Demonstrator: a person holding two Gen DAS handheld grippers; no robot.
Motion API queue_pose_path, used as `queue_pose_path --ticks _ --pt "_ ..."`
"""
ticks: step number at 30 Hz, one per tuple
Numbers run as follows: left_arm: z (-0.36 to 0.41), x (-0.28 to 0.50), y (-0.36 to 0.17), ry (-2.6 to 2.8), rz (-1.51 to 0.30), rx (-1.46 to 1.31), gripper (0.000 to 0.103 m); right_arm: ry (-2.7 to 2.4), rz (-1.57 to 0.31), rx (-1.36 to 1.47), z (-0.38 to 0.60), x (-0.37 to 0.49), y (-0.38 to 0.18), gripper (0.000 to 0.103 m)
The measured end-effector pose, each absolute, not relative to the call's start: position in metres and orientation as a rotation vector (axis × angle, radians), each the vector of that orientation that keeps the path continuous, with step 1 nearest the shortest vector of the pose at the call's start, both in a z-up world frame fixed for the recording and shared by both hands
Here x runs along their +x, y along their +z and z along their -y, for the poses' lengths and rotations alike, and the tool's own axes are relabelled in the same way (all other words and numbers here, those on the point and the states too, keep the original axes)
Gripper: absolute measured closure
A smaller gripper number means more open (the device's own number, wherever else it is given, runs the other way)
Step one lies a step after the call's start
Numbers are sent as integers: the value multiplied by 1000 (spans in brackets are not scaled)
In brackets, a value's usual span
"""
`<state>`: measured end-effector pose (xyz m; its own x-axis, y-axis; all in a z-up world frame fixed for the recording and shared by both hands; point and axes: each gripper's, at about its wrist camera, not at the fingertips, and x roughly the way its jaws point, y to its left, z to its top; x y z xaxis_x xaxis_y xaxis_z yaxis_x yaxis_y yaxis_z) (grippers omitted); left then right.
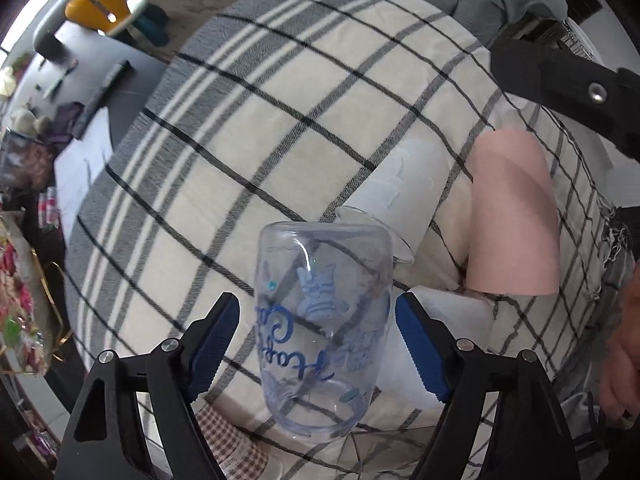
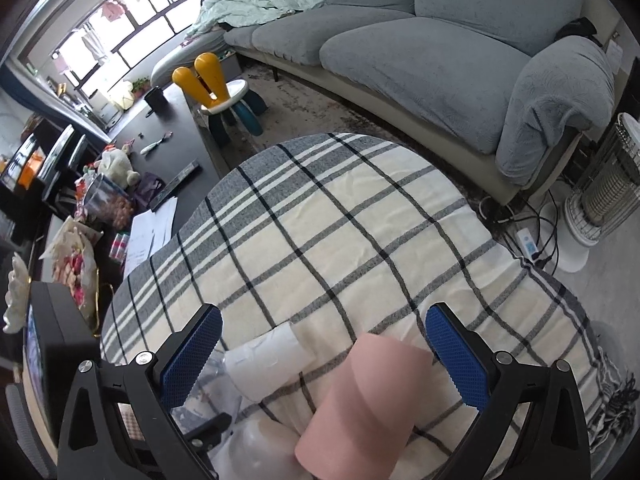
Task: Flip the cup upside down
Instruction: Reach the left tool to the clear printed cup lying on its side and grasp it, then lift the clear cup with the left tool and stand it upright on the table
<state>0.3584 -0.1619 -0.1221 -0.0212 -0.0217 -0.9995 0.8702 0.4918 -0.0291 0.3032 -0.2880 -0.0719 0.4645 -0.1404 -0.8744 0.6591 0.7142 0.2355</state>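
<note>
A clear plastic cup with blue lettering (image 1: 322,328) stands upside down on the plaid tablecloth (image 1: 260,140), its closed base up. My left gripper (image 1: 314,344) is open, its blue pads on either side of the cup with gaps to it. A pink cup (image 1: 512,216) stands upside down to the right. A white cup (image 1: 394,204) lies tilted behind the clear one. In the right wrist view the pink cup (image 2: 360,404) sits between the fingers of my open right gripper (image 2: 324,356), untouched, and the white cup (image 2: 272,360) lies to its left.
A checked paper cup (image 1: 232,444) sits under the left gripper's fingers. A frosted white cup (image 2: 264,452) stands near the pink one. Beyond the round table are a grey sofa (image 2: 400,40), a yellow-eared stool (image 2: 224,92), a dark cluttered table (image 2: 168,148) and a heater (image 2: 604,188).
</note>
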Motion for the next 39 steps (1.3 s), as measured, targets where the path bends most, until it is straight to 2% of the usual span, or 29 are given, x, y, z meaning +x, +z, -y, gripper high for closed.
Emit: queue_pose_path --ticks 3,15,30,39 --pt "163 364 -134 -844 -1461 780 30 -536 -984 614 290 305 -77 1" --pt "149 374 -136 -820 -1463 720 32 -524 -1002 627 289 304 -86 1" --pt "117 369 -70 -627 -1411 509 32 -482 -931 624 290 276 -46 1" --pt "140 293 -34 -505 -1378 296 32 -403 -927 489 323 222 -11 1"
